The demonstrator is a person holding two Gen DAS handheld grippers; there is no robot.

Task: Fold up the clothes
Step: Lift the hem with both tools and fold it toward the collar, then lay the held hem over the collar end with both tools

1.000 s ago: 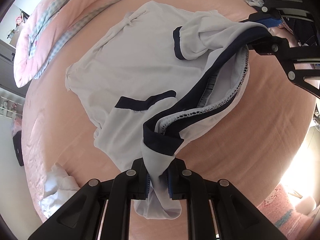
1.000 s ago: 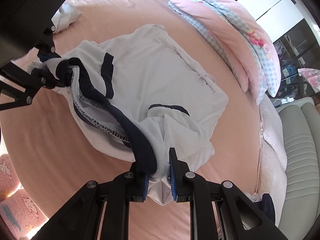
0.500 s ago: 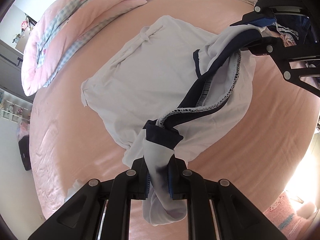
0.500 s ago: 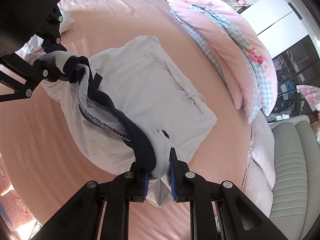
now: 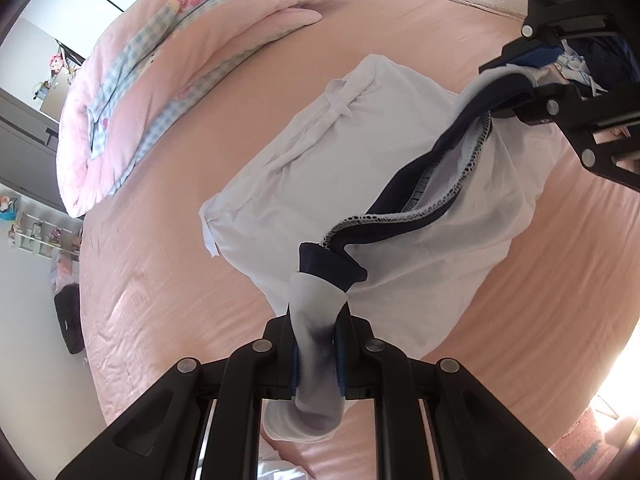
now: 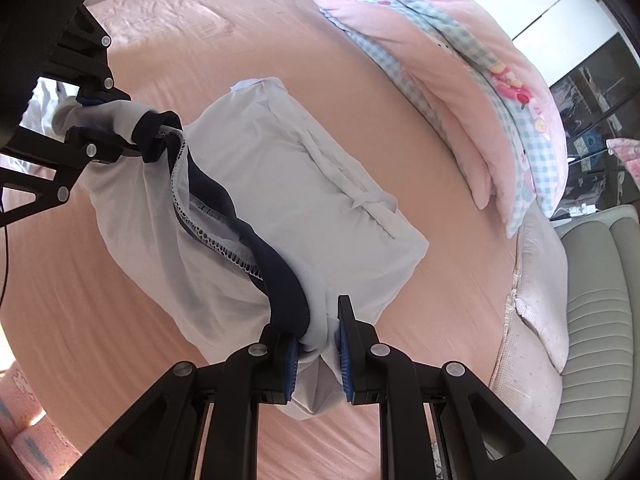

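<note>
A white shirt with navy trim (image 5: 320, 168) hangs between my two grippers above the pink bed; it also shows in the right wrist view (image 6: 280, 184). My left gripper (image 5: 316, 344) is shut on one end of its navy collar edge. My right gripper (image 6: 316, 340) is shut on the other end, and shows at the upper right of the left wrist view (image 5: 516, 108). The left gripper shows at the left of the right wrist view (image 6: 100, 132). The shirt's lower part drapes onto the bed sheet (image 5: 160, 280).
A folded pink and blue-checked quilt (image 5: 168, 52) lies along the bed's far side, also in the right wrist view (image 6: 472, 80). Other clothes (image 5: 580, 64) lie behind the right gripper. A grey sofa (image 6: 600, 320) stands beside the bed. A pink rug (image 5: 588, 448) lies below.
Both grippers have lifted the shirt's collar edge higher off the bed. The sleeves with navy cuffs have dropped out of sight and the shirt body hangs narrower.
</note>
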